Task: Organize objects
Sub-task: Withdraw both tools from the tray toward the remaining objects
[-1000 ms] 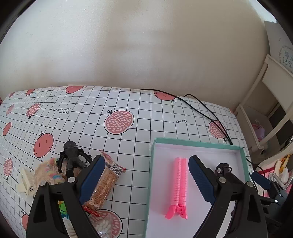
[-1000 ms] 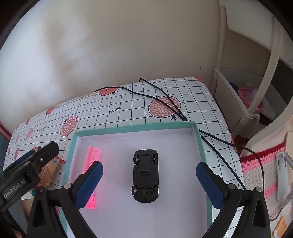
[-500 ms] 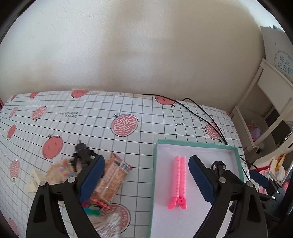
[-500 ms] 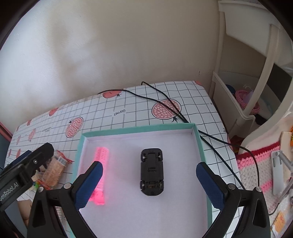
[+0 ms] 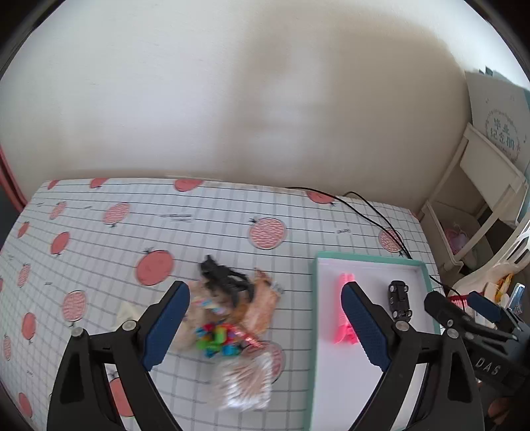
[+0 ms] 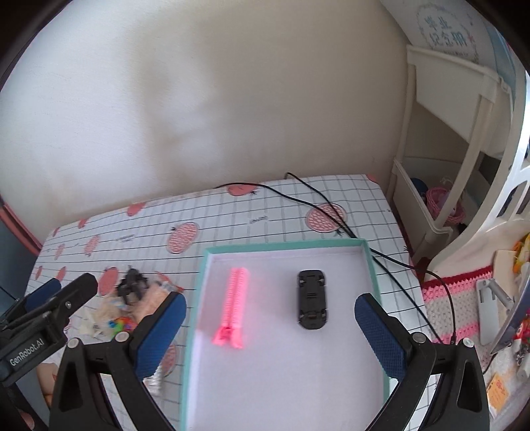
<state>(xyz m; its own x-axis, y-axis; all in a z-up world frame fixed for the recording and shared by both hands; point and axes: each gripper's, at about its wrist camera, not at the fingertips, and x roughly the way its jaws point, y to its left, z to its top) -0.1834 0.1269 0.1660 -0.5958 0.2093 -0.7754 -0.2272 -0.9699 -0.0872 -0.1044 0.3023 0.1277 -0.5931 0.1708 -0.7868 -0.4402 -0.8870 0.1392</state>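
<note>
While my right gripper hangs released and empty over the teal-rimmed tray, low in the right wrist view, the tray's white floor holds two things well apart: a pink ribbed clip left of centre and a black toy car lying wheels-up to its right. My left gripper is spread wide as well, holding nothing, and sits at the bottom of the left wrist view above the heap of things outside the tray: a black spider-like figure at the top of the pile, an orange-brown snack packet touching it, a cluster of bright coloured beads below, and a clear bag of cotton swabs nearest me; this view is blurred, so finer detail is lost. All of it rests on a white grid tablecloth printed with red pomegranates and small script too small to read. A black cable runs from the wall past the tray's far right corner. On my left gripper's body, at the lower left of the right wrist view, I read "GenRobot.AI"; on the right one, at the lower right of the left view, "DAS". A white shelf stands at the right edge, with a sign in Chinese characters above it.
</note>
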